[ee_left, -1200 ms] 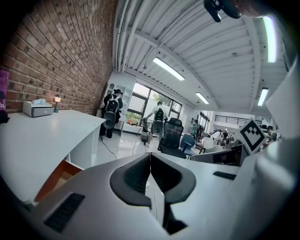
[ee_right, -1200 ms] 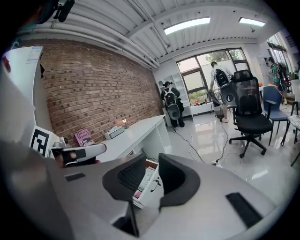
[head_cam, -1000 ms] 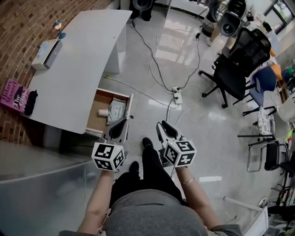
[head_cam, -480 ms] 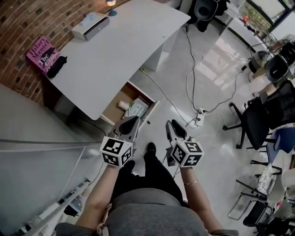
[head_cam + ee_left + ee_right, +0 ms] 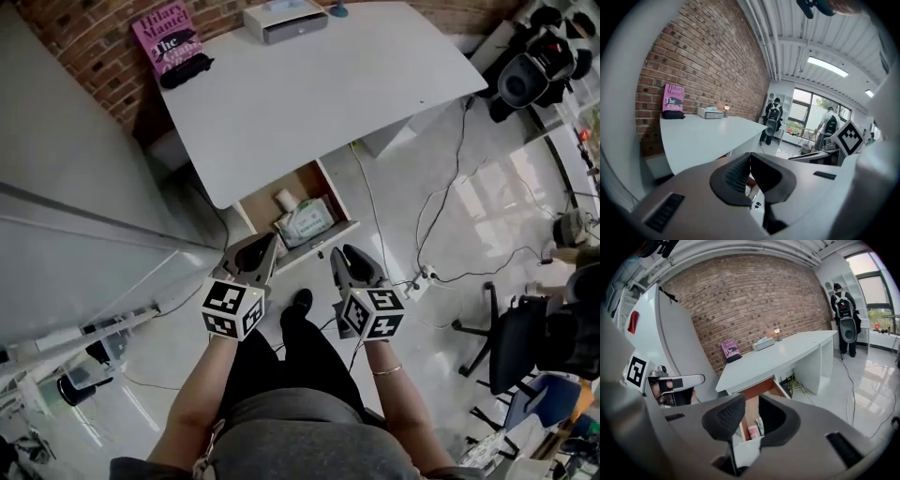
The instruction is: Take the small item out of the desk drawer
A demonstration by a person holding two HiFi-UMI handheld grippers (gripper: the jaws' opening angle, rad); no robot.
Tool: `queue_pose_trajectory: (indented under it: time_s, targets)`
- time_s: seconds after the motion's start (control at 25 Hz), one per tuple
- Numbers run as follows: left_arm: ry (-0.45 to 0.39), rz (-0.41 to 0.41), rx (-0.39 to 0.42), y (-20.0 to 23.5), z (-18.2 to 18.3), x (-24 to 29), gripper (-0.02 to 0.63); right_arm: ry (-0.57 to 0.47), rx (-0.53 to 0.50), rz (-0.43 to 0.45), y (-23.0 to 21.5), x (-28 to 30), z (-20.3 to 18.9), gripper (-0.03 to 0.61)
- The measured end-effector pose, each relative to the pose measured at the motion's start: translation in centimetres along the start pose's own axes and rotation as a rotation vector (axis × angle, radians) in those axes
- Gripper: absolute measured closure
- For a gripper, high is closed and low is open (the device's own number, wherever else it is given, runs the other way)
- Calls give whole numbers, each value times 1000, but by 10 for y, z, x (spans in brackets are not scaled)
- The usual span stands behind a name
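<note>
The white desk (image 5: 309,94) has its drawer (image 5: 319,246) pulled open. Inside lie a small white roll-like item (image 5: 286,199) and a pack of wipes (image 5: 306,223). My left gripper (image 5: 253,253) hovers just short of the drawer's front, shut with nothing in it; in the left gripper view (image 5: 750,157) its pads meet at the tip. My right gripper (image 5: 349,261) hangs to the right of the drawer front, open and empty. In the right gripper view (image 5: 751,404) the gap between its pads frames the drawer (image 5: 757,392) and the small item (image 5: 753,431).
A pink book (image 5: 167,37) with a black object (image 5: 183,70) on it and a white box (image 5: 284,19) stand at the desk's back by the brick wall. Cables and a power strip (image 5: 422,278) lie on the floor at right, office chairs (image 5: 525,347) beyond. A grey panel (image 5: 84,253) rises at left.
The view has swung round: the desk and open drawer have gone from the left to straight ahead of both grippers. The grippers stay side by side before the body.
</note>
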State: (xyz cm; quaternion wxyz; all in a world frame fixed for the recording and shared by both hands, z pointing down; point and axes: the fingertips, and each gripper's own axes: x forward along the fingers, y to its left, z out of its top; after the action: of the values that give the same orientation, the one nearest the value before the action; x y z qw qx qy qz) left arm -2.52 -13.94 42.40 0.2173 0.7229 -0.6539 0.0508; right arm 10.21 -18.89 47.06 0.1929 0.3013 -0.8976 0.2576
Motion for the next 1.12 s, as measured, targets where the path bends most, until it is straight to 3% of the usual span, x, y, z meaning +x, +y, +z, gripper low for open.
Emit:
queue_pose_trajectory:
  time_s: [0.28,0.44,0.64,1.12]
  targets:
    - [-7,207,-81,42,-23,-29,592,136,-118,109,17,46,-17,478]
    - [-13,278,-121,58,-34,-41,592,196,-183,145,21,66,-26,469]
    - [-3,319,-166,74,-53,-49,591,237,-221,159,26,94,-33,459]
    - [-9,317,-201,98,-81,-32,592,313,-322,158,26,157,-51,443]
